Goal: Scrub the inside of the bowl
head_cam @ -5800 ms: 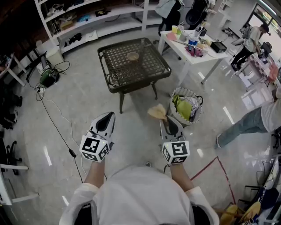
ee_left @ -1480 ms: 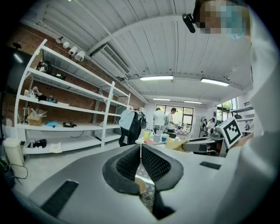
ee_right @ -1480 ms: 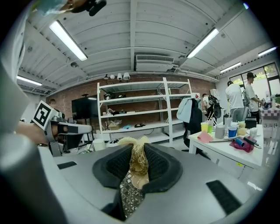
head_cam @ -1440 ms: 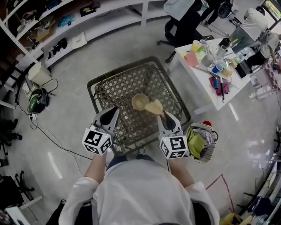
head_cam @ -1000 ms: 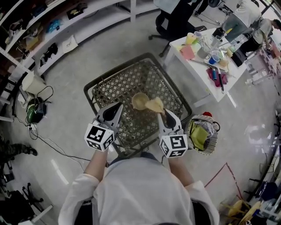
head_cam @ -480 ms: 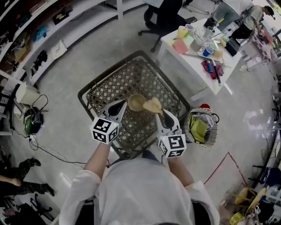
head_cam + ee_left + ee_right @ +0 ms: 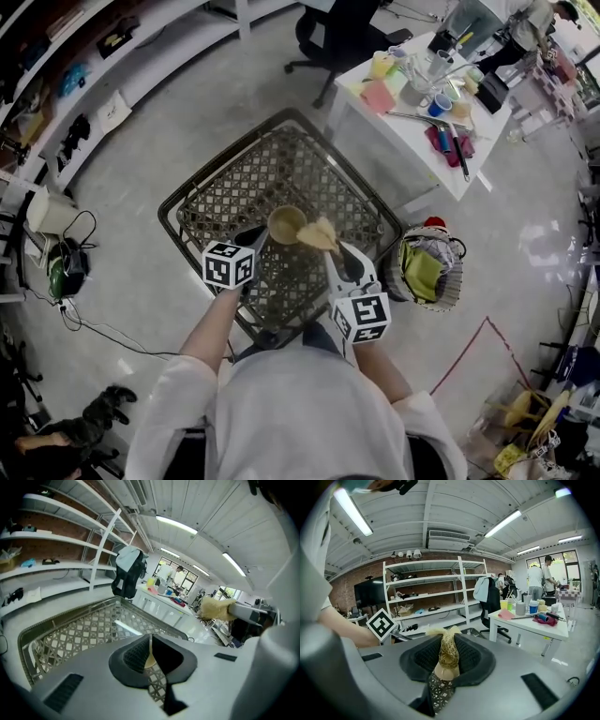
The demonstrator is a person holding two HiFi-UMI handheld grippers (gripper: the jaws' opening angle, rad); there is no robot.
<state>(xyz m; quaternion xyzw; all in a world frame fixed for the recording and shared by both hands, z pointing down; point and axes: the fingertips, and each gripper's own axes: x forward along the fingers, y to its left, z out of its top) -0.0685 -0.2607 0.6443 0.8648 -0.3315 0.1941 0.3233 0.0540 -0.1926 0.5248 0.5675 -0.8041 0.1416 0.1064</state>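
L gripper [image 7: 253, 236]: fingers together, nothing btwn them. Bowl [image 7: 286, 223] sits upright on the lattice table [image 7: 225, 197], just beyond and a bit to the R of those fingertips; near them, but can't tell if touching. In the L gripper view a sliver of tan shows thru the slit under the closed pads, prob. the bowl beyond, not sth held.

R gripper [image 7: 447, 644]: fingers clamped on the scrubber [image 7: 317, 234], a straw-coloured fibrous wad. Its near end is pinched btwn the pads; the loose end sticks out past the tips, hanging just beside the bowl's R rim.

Handling, judged from looks:
- Bowl: small, tan, thin-walled. Prob. light and stiff, smooth surface, so likely to skid or spin on the open lattice once scrubbing pressure comes on. Needs pinning.
- Best hold: the rim on the side nearest the L fingers, one pad inside the wall, one outside. L fingers must part first. Firm but not hard, since a thin wall could crack or flip up.
- Scrubber: soft, light, squashes easily. The free end will bend, so press it low into the bowl and keep the R tips clear of the rim.
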